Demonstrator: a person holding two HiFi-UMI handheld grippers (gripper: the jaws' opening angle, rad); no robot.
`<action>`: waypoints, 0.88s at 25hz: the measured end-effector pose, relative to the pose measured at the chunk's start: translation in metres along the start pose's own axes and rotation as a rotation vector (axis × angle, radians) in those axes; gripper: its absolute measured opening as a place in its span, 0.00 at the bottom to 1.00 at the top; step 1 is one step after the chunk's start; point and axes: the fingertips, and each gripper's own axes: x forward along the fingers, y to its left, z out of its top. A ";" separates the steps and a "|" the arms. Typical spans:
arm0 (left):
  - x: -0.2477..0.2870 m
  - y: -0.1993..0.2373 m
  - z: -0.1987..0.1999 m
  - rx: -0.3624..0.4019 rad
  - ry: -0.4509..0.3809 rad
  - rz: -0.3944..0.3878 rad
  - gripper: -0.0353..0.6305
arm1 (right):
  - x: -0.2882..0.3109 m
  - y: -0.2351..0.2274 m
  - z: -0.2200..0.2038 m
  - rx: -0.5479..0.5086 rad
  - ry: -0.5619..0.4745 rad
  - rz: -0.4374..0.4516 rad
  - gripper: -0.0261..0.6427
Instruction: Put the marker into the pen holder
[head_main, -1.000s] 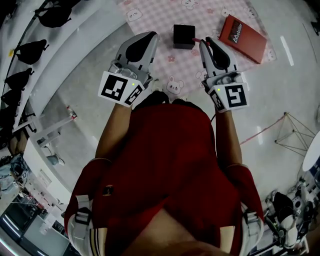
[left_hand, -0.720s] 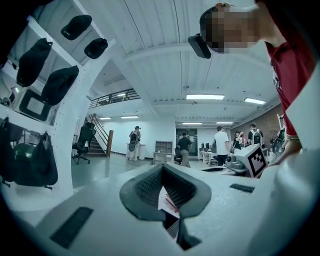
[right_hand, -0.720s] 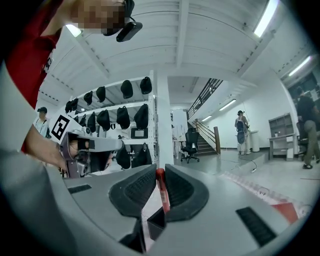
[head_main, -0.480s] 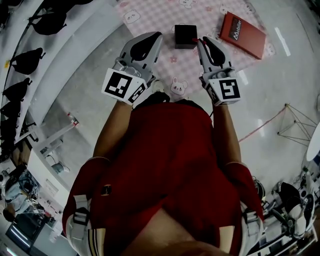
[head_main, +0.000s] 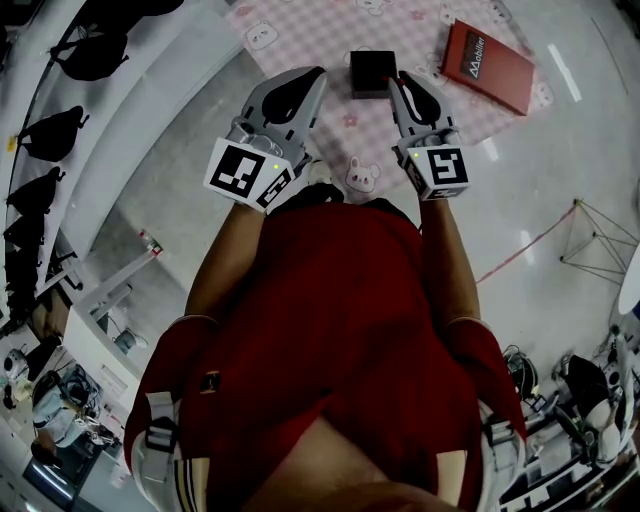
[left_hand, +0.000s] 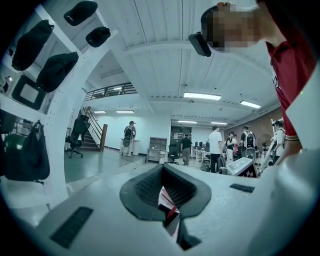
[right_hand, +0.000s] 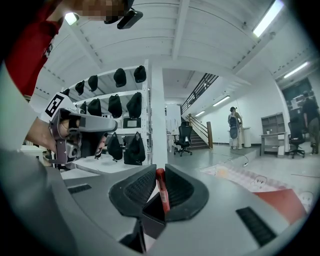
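Observation:
A black square pen holder (head_main: 371, 72) stands on a pink checked mat (head_main: 330, 30). My right gripper (head_main: 399, 82) is just right of the holder, almost touching it in the head view, and is shut on a red marker (right_hand: 161, 192). The marker stands upright between the pads, its cap above the jaws. In the right gripper view the pen holder (right_hand: 151, 214) shows right below the marker, open side up. My left gripper (head_main: 303, 80) hangs left of the holder with its jaws together and nothing in them. In its own view the left gripper (left_hand: 163, 171) points level.
A red flat box (head_main: 487, 64) lies on the mat's right corner. White shelves with black bags (head_main: 45, 160) run along the left. A person's red shirt (head_main: 330, 340) fills the lower head view. Several people stand far off in the room.
The right gripper has slid left and closer to the pen holder with the marker in it. The left gripper has hardly shifted.

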 end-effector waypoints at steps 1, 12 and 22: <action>0.000 0.001 -0.001 -0.002 0.001 -0.001 0.06 | 0.002 -0.001 -0.004 -0.002 0.007 -0.002 0.11; 0.006 0.017 -0.007 -0.021 0.016 0.008 0.06 | 0.020 -0.010 -0.046 0.016 0.109 -0.016 0.11; 0.009 0.028 -0.011 -0.026 0.033 0.020 0.06 | 0.034 -0.015 -0.067 0.030 0.146 -0.011 0.11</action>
